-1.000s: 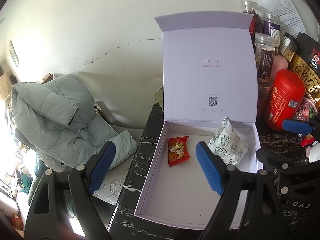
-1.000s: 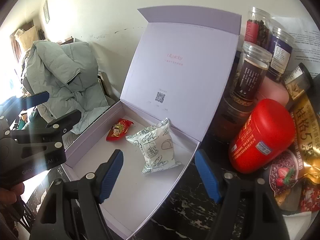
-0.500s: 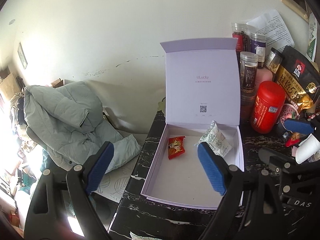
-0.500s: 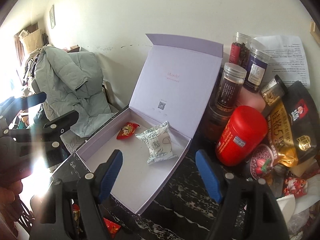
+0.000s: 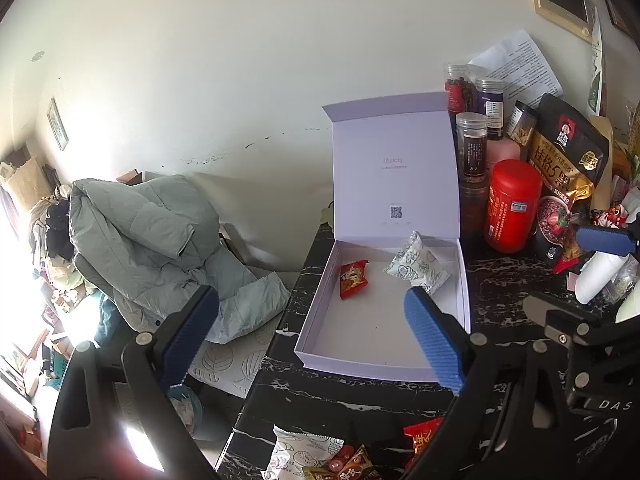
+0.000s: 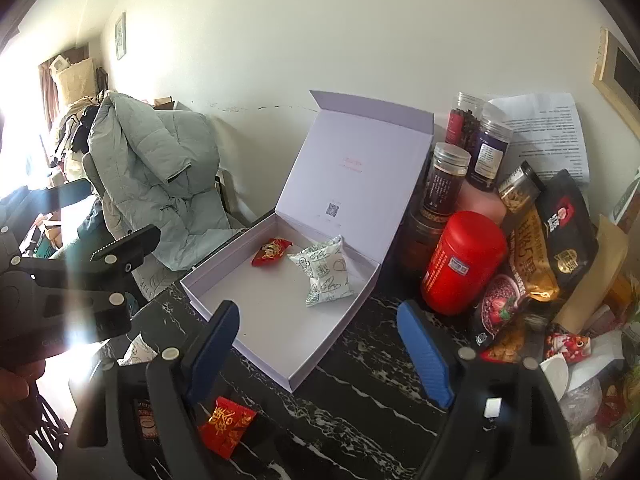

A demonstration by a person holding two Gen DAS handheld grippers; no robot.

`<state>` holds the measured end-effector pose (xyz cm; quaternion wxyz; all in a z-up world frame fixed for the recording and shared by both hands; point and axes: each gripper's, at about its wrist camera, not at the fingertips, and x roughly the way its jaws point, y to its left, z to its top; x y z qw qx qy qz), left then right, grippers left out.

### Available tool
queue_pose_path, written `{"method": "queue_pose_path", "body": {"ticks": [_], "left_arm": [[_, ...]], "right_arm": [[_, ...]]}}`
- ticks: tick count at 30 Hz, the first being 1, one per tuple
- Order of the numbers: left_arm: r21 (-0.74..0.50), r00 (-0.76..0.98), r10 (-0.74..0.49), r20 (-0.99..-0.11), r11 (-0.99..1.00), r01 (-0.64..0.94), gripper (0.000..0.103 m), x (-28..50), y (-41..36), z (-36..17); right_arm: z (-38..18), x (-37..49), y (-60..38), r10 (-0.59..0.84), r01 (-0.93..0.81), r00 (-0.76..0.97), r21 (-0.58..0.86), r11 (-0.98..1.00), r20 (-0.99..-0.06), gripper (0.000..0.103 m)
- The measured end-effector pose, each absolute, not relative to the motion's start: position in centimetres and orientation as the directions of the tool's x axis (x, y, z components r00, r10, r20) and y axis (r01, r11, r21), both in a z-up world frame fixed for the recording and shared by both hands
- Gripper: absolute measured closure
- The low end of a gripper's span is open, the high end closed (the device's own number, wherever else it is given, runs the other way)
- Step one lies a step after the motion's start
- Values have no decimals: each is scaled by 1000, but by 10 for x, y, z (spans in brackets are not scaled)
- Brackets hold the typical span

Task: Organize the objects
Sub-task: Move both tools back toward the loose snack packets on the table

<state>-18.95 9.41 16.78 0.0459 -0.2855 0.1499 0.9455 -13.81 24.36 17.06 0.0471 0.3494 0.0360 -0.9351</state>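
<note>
The white box (image 5: 384, 332) sits open on the dark marbled tabletop (image 6: 360, 384), lid upright against the wall. Inside, near the hinge, lie a red snack packet (image 5: 353, 279) and a white patterned pouch (image 5: 418, 268), close together but apart. The left gripper (image 5: 316, 336) is spread wide and holds nothing; the right gripper (image 6: 320, 352) likewise (both hover short of the box). Loose snack packets (image 6: 226, 426) lie at the near tabletop edge. A red canister (image 6: 460, 262) stands right of the box.
</note>
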Motion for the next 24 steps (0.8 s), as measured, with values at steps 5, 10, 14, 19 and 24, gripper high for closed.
{"method": "queue_pose_path", "body": {"ticks": [5,10,14,19,24], "left_arm": [[254,-837,10,-547,-951,-177,5,-168,89,166],[235,-828,20,-560,-955,-183,5,-151,82,160],[220,-825,26,-565,-959,-181,5,-141,75,154],[227,-823,30,-567,-955,-191,5,-127,69,147],[228,-819,37,-573,-952,-203,5,-110,66,137]], "right_arm": [[172,-117,240,-68,115,-762,-31,-993,-644,20],[174,-94,238,-58,102,-777,-35,-994,-626,19],[173,-76,236,-60,97,-785,-27,-995,-616,18],[168,-60,231,-61,105,-786,-37,-994,-615,18],[157,-45,224,-82,125,-777,-26,-992,-624,18]]}}
